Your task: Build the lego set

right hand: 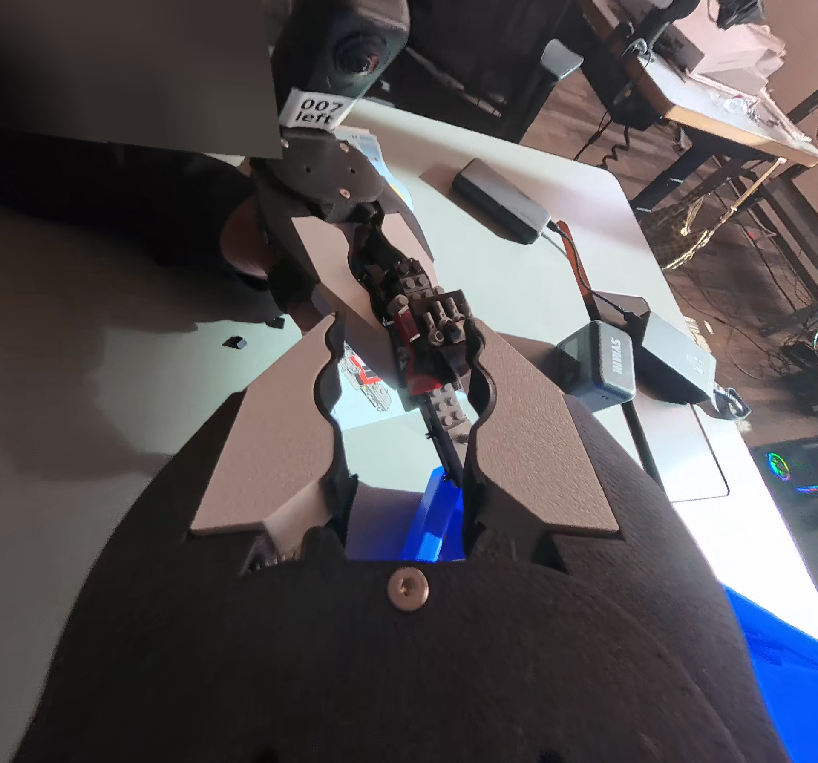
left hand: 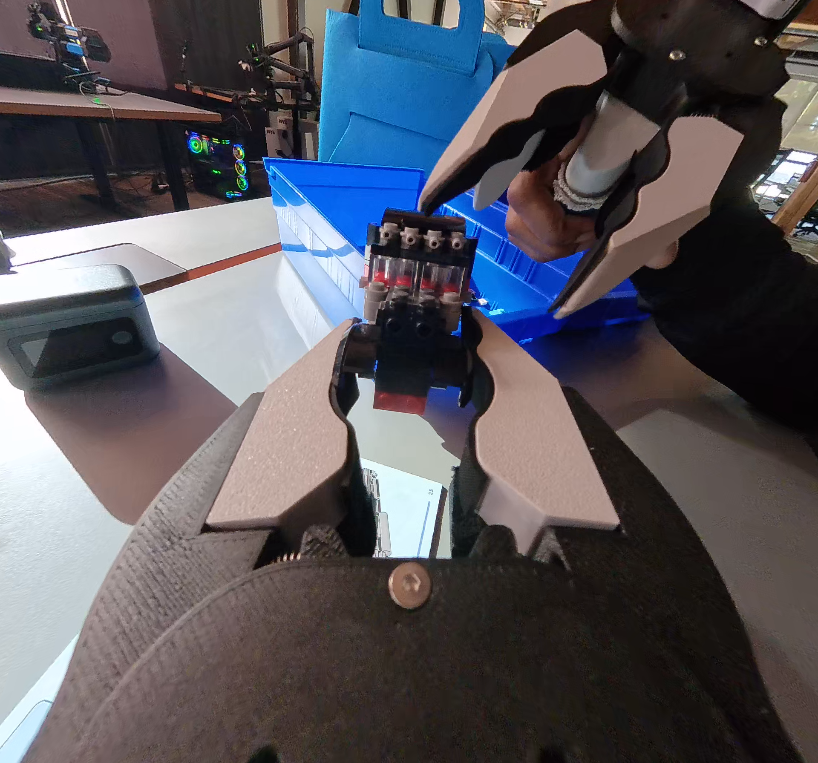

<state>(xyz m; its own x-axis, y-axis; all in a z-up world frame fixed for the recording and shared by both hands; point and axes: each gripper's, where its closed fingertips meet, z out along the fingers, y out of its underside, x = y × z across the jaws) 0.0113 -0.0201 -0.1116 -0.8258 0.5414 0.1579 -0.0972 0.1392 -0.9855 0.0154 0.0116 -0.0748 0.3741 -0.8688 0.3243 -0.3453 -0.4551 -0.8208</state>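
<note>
Held clear above the pale bench (left hand: 248, 325) so both ends can be reached: a small black, grey and red brick-built lego model (left hand: 416, 299), half assembled, clamped at its lower black block between the fingers of the left hand-held gripper (left hand: 409, 343). Topped by a row of four light-grey pegs, then clear cylinders with red inside, grey round studs below, a red wedge at the underside. Seen from the right wrist view as a long studded grey strip with dark pins and a red sloped piece.

Spread wide apart, gripping nothing, the right hand-held gripper (right hand: 405, 334); one fingertip pressed on the model's black top plate, likely to seat a piece while the left steadies.

Directly below the model, a white printed instruction sheet (right hand: 363, 383), kept in sight for reference. Just behind the model, a bright blue plastic bin (left hand: 336, 206), probably for loose parts; behind that, a blue felt bag (left hand: 398, 91). Left of the model, a dark grey boxy device (left hand: 75, 325) on the bench.
</note>
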